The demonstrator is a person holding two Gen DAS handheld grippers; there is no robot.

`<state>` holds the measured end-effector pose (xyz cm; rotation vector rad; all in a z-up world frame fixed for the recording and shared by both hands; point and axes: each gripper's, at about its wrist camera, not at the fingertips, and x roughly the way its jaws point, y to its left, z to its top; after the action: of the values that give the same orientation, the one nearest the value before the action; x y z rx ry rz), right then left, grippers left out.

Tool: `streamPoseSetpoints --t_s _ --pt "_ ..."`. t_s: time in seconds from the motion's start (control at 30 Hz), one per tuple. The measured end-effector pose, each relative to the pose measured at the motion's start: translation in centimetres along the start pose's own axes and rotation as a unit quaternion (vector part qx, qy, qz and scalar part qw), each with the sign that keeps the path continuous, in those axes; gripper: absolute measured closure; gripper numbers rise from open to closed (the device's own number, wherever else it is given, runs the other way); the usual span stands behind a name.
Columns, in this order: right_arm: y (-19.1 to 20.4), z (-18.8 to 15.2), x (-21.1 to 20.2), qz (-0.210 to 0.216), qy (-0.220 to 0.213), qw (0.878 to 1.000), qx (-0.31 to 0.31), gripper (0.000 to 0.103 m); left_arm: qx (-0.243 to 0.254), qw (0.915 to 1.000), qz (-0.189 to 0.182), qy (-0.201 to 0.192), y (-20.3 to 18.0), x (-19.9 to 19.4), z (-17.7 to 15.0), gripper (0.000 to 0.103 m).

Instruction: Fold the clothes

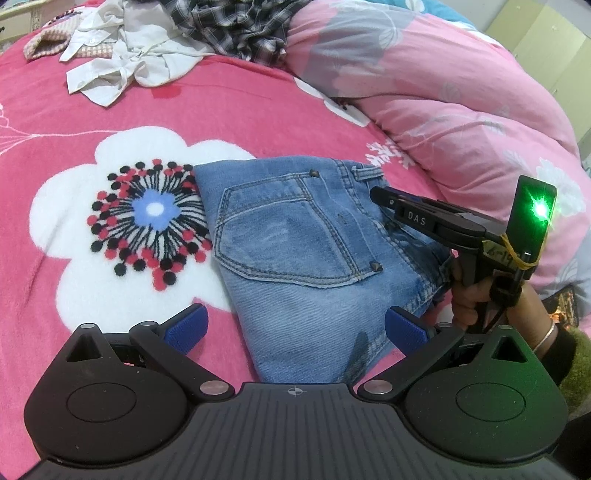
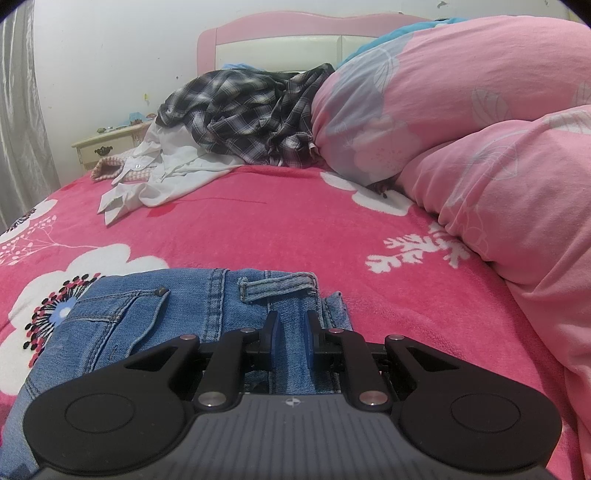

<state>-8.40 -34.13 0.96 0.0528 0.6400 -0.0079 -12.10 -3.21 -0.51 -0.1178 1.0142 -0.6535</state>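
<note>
Folded blue jeans lie back pocket up on the pink flowered blanket. My left gripper stands wide open low over their near end, one blue pad on either side and neither touching the denim. My right gripper, held by a hand, lies along the jeans' right edge by the waistband. In the right wrist view its pads stand close together on the jeans, and denim fills the narrow gap of the right gripper just below the belt loop.
A crumpled white shirt, a plaid shirt and a pink checked garment are heaped at the bed's far end. A bulky pink duvet fills the right side. A nightstand stands beyond the bed.
</note>
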Motion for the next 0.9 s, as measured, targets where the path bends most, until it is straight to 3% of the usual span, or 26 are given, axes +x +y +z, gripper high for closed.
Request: streamPoseSetpoints --t_s 0.9 --pt "0.10 -0.13 -0.03 -0.001 -0.003 1.000 -0.002 0.089 0.012 0.9999 -0.005 0.000 -0.25 0.13 -0.26 0.000"
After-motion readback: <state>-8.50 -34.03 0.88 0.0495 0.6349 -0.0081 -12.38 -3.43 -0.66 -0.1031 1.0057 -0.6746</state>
